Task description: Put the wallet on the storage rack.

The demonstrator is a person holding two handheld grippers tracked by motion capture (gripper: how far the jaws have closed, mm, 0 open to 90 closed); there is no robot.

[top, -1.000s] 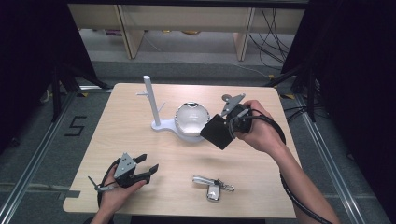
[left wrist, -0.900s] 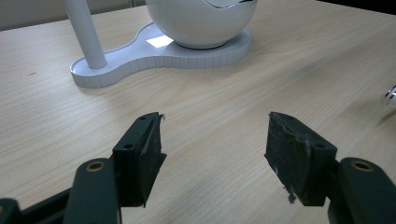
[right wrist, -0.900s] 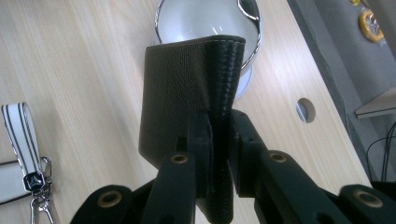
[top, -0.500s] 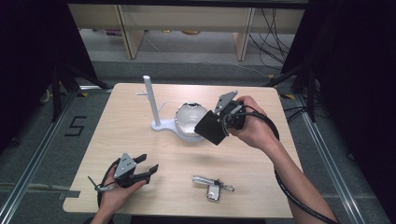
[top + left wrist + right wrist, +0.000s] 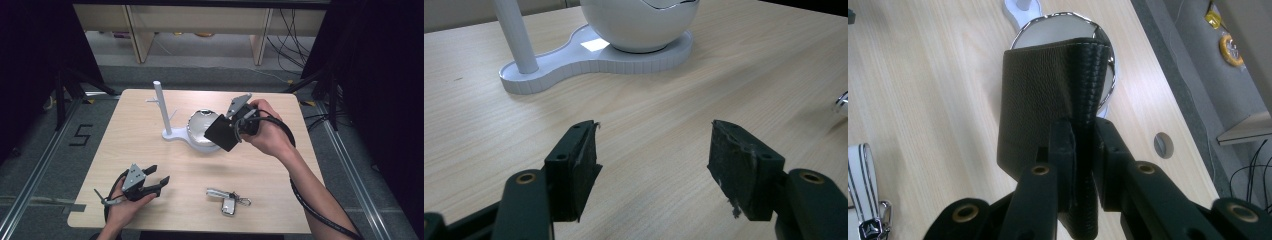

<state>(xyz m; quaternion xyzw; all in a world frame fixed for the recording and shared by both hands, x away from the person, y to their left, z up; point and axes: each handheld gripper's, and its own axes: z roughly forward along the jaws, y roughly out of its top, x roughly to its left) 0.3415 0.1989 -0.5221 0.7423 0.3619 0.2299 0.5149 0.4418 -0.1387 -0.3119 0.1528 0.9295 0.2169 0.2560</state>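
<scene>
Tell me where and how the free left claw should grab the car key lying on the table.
Take the car key across its dark fob body, coming straight down from above. It lies flat, near the table's front edge, so only its narrow sides offer grip. The left claw is open beside it.

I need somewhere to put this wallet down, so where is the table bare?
Bare wood lies between the left gripper and the white stand, and along the table's right edge beyond the keys. Around the bowl, under the wallet, it is crowded.
</scene>
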